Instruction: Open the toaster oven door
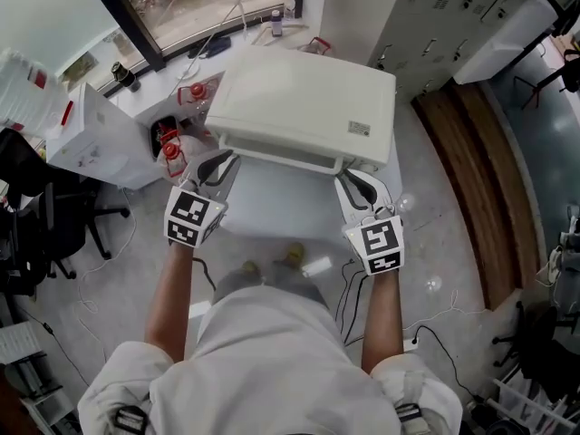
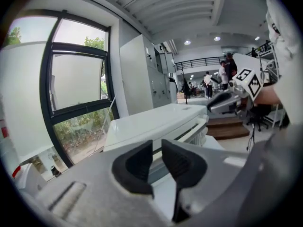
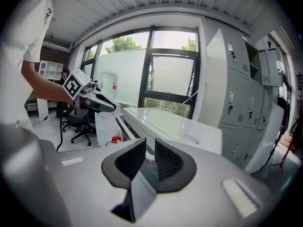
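We held the left gripper (image 1: 217, 164) and right gripper (image 1: 356, 186) before the white toaster oven (image 1: 308, 107), both with jaws slightly parted, grasping nothing.

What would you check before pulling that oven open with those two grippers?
1. Oven closed: ok.
2. Handle in sight, nothing blocking it: ok.
3. Left gripper jaws apart, empty: ok.
4. Right gripper jaws apart, empty: ok.
5. A gripper on the Handle: not ok, both sit short of it.
6. Room in front for opening: cannot tell.
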Demonstrator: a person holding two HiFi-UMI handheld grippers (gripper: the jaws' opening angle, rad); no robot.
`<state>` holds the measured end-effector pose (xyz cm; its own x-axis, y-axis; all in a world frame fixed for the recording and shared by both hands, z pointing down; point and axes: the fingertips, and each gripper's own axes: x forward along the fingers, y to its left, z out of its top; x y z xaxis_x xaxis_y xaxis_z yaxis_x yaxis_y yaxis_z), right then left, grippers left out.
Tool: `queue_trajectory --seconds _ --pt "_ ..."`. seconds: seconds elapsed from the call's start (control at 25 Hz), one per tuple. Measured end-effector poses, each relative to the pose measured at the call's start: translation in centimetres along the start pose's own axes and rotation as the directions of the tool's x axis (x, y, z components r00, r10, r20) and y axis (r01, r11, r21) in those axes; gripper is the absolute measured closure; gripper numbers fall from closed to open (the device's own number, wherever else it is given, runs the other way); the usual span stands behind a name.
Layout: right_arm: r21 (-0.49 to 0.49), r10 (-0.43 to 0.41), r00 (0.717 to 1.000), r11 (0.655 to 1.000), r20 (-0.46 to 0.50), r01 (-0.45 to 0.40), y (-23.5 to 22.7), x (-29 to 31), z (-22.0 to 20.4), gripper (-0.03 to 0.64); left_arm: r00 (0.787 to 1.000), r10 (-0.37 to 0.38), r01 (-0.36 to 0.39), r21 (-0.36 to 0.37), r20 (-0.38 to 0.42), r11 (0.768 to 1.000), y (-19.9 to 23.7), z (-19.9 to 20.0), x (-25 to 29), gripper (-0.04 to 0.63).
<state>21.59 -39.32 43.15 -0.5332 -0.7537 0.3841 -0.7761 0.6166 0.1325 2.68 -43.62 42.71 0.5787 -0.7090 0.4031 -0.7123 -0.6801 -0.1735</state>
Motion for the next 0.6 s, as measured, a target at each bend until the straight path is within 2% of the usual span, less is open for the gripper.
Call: queue_trajectory --seconds 0.12,0.24,0.4,0.52,0.6 --pt "-0.053 0.056 0.998 0.997 -0.041 -0.058 0.7 1.0 -0.3 0.572 0.998 -0.061 0.062 0.031 -0.016 0.998 0.1 0.0 0.6 0.537" --pt "-0.087 0.102 0.992 0.990 -0.081 -0.109 1.2 1.9 -0.3 0.572 0.990 -0.117 0.128 0.135 -0.082 0.983 -0.1 -0.5 1.4 0.535" --pt "-0.159 0.121 0.982 0.977 -0.147 -0.144 1.7 3.1 -0.3 0.572 0.963 -0.171 0.226 0.274 -0.209 0.935 -0.3 -2.4 2.5 0.515" --pt "-0.237 0.125 0.965 0.955 -0.229 -0.180 2.0 3.9 -0.8 0.572 0.944 -0.210 0.287 0.323 -0.253 0.902 -0.5 -2.7 3.3 0.511" --pt "-0.279 0.126 0.954 0.938 -0.272 -0.204 2.2 4.5 -1.0 0.572 0.924 -0.245 0.343 0.354 -0.294 0.870 -0.8 -3.0 3.5 0.511"
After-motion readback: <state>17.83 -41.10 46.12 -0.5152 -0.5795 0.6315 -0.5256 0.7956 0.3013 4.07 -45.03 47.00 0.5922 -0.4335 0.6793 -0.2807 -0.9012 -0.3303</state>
